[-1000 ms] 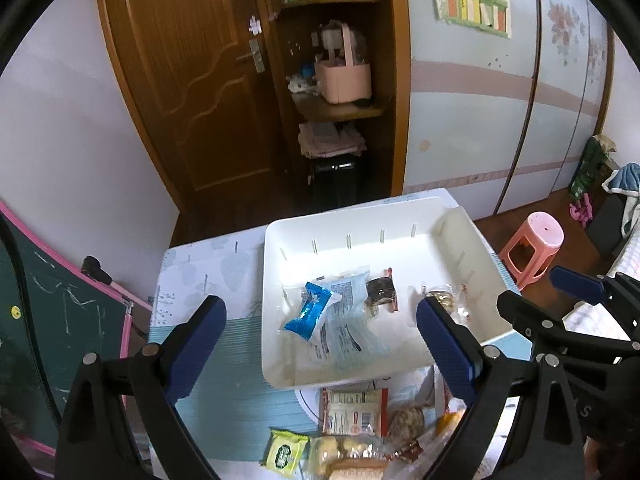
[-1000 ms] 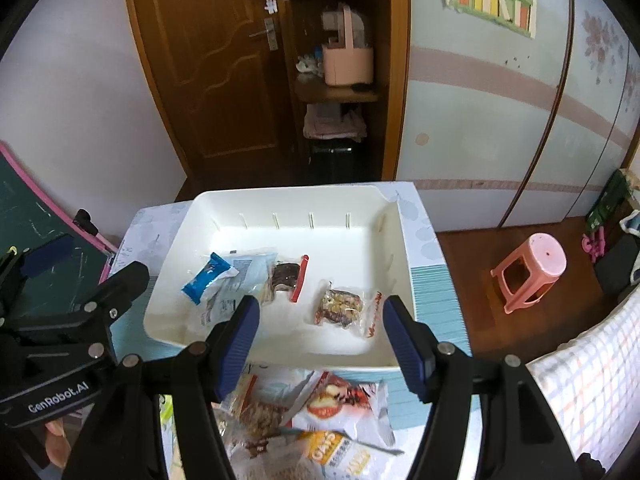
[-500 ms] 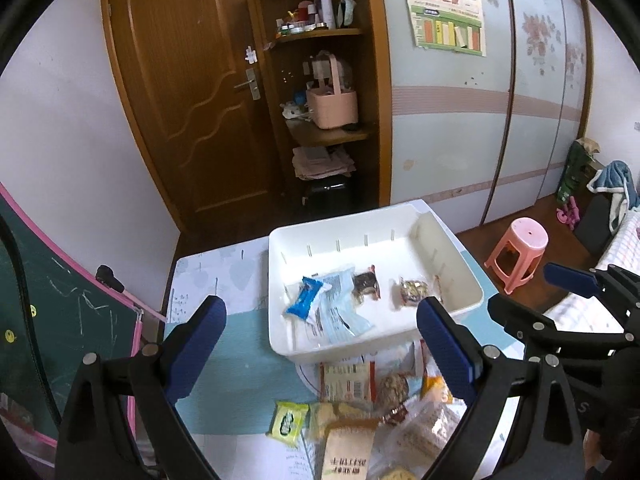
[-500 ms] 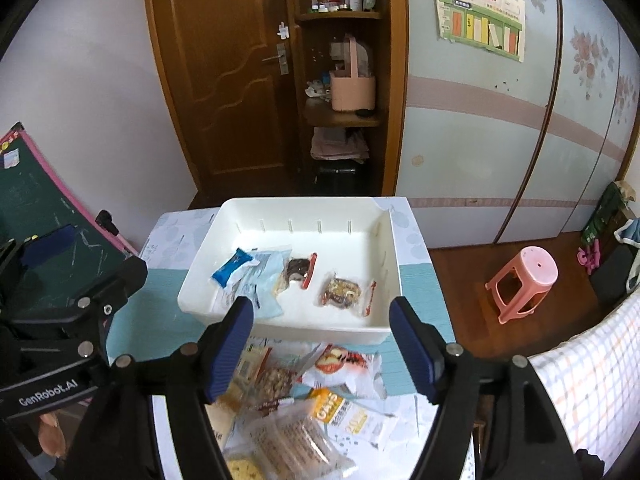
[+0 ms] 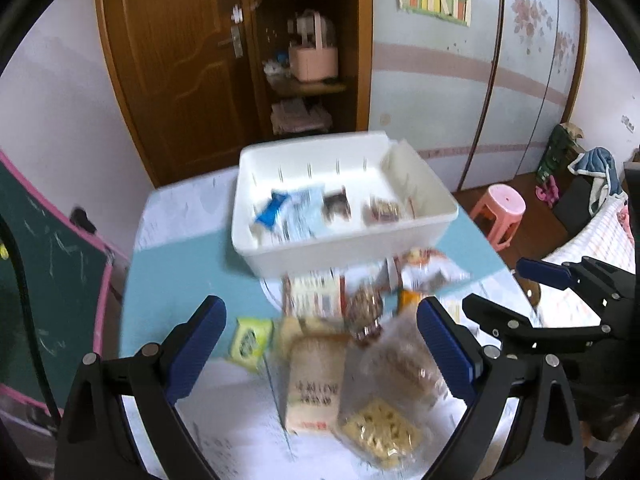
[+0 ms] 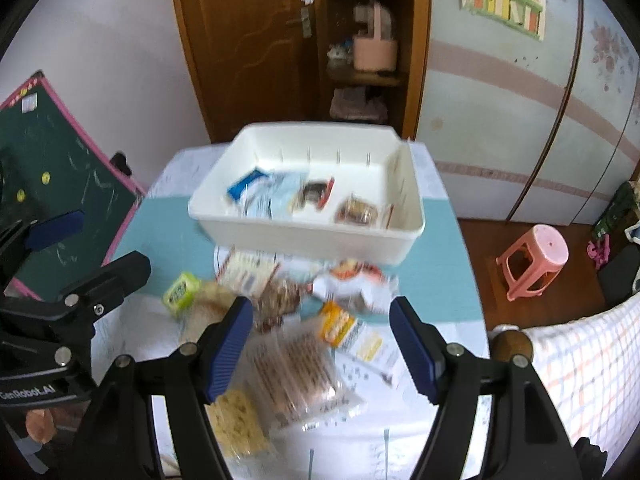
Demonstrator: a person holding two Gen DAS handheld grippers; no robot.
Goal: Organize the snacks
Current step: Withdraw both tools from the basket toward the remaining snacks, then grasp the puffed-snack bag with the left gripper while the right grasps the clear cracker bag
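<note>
Blue-padded and spread wide, gripping nothing at all: hovering this way with both the left gripper (image 5: 320, 320) and the right gripper (image 6: 322, 312), side by side above the near end of the surface (image 5: 176, 280). Looking down on a loose heap of snack packets, lying unsorted on the near side of the white bin (image 5: 344, 240), with a few packets already resting inside it in a rough row. Probably choosing the next packet now, not yet reaching down. Framing the beige packet (image 5: 316, 384) almost in the middle between the left jaws, its long axis pointing away toward the bin, so closing across its narrow width without any turning of the wrist. Framing the clear biscuit bag (image 6: 296, 376) under the right jaws, a little toward the left pad, its long axis running also away but slightly slanted, and partly overlapping its neighbours. Judging the left side better placed for the beige packet and the right side for the clear bag. Leaving the small yellow-green packet (image 5: 250, 338) just beside the left pad, near the outer edge of the heap. Not reading any labels, everything being too blurred.
</note>
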